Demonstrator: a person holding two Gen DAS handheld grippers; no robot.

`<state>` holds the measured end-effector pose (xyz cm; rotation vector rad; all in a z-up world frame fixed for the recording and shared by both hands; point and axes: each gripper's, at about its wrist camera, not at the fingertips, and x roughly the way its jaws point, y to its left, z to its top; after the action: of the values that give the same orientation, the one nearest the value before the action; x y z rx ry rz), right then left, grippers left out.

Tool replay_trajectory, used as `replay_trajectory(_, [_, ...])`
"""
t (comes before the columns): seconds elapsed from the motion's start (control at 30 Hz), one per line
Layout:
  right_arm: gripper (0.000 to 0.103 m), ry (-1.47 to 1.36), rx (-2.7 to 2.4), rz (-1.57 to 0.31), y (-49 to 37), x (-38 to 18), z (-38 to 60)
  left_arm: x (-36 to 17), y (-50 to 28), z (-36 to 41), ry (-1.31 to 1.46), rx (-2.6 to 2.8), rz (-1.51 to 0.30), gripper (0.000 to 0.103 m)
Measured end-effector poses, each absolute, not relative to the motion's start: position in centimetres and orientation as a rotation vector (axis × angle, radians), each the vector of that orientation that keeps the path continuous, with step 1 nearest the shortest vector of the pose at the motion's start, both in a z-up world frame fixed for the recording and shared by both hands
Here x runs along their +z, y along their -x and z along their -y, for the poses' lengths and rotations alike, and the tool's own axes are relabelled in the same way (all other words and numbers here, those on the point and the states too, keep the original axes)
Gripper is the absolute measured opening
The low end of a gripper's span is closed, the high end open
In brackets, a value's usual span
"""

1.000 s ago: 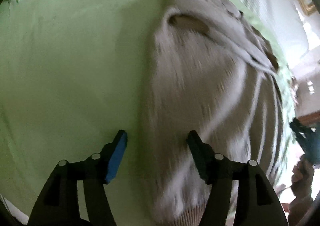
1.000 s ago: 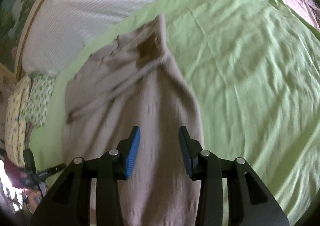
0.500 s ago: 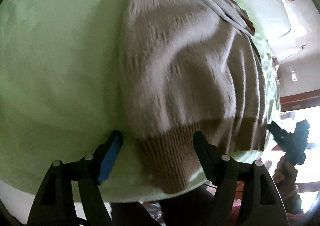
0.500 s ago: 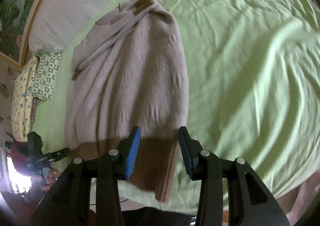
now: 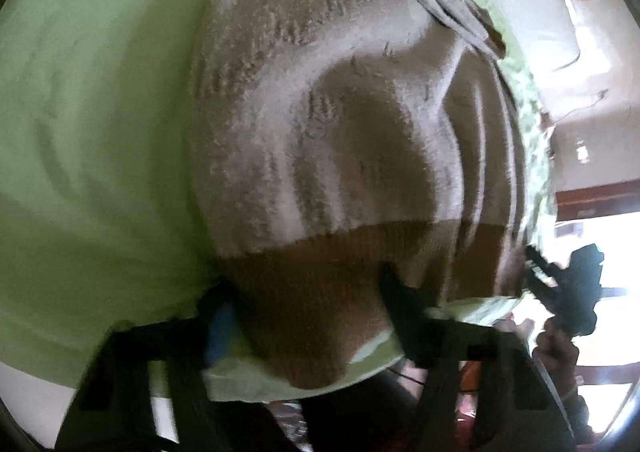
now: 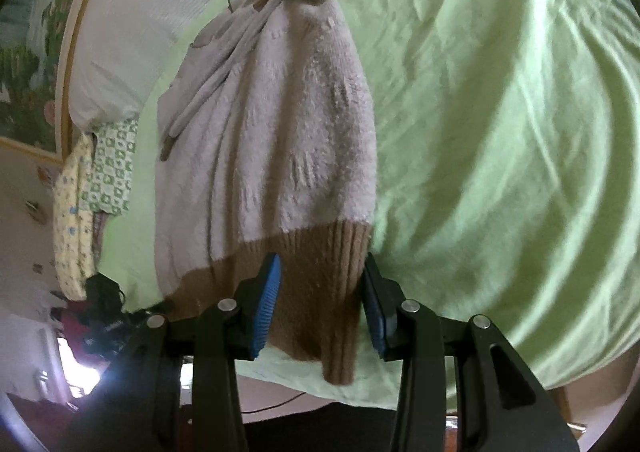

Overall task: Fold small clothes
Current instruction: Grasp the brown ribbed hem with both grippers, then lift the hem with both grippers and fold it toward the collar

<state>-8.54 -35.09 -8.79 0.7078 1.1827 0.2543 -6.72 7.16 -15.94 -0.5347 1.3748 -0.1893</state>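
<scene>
A pale knit sweater (image 5: 320, 111) (image 6: 272, 131) with a brown ribbed hem (image 5: 344, 248) (image 6: 312, 248) lies flat on the green bed sheet (image 5: 80, 131) (image 6: 500, 131). The hem hangs a little over the near edge of the bed. My left gripper (image 5: 302, 284) straddles the hem's left corner. Its jaws are closing, still wide, and the pads are not seen pressing. My right gripper (image 6: 321, 264) straddles the hem's right corner. Its blue pads stand beside the fabric and its jaws are closing slightly. In the left wrist view the right gripper (image 5: 568, 292) also shows, held in a hand (image 5: 556, 348).
A white ribbed pillow (image 6: 132, 31) lies at the head of the bed beyond the sweater's collar. A green-and-yellow patterned cloth (image 6: 104, 171) hangs at the bed's far side. Open green sheet spreads out beside the sweater. The bed's near edge is just under both grippers.
Both grippers have drawn back along the sweater from its body to the brown hem at the bed's near edge. The hem now lies between each pair of fingers.
</scene>
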Motion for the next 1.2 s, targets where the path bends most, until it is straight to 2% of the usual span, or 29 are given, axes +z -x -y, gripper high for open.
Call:
replay_trajectory(0.03, [0.032, -0.711, 0.26, -1.184, 8.3, -8.8, 35.0, -15.9, 6.8, -7.3, 0.514, -0.18, -1.371, 0.027])
replay_trajectory(0.07, [0.007, -0.7, 0.265, -1.189, 8.2, -8.8, 34.9, -16.1, 6.9, -7.7, 0.535, -0.197, -1.369, 0.01])
replay_trajectory(0.13, [0.008, -0.689, 0.266, -1.193, 8.2, -8.6, 34.8, -15.9, 7.3, -8.9, 0.617, -0.228, -1.346, 0.009])
replay_trajectory(0.3, [0.007, -0.726, 0.256, -1.123, 10.2, -7.0, 37.7, -13.5, 8.8, -9.7, 0.625, -0.289, -1.245, 0.008])
replay_trajectory(0.47, [0.007, -0.752, 0.232, -1.119, 10.3, -7.1, 39.7, -12.9, 8.4, -9.5, 0.624, -0.297, -1.236, 0.008])
replay_trajectory(0.7, [0.007, -0.828, 0.344, -1.01, 8.0, -4.1, 38.7, -8.1, 5.7, -10.2, 0.575, -0.338, -1.12, 0.008])
replay_trajectory(0.97, [0.007, -0.913, 0.448, -0.788, -0.9, 1.4, 38.5, -1.5, -3.3, -12.2, 0.591, -0.336, -0.914, 0.008])
replay_trajectory(1.2, [0.007, -0.889, 0.464, -0.721, -13.2, 2.9, 37.6, 0.6, -14.0, -13.4, 0.589, -0.274, -0.844, 0.008])
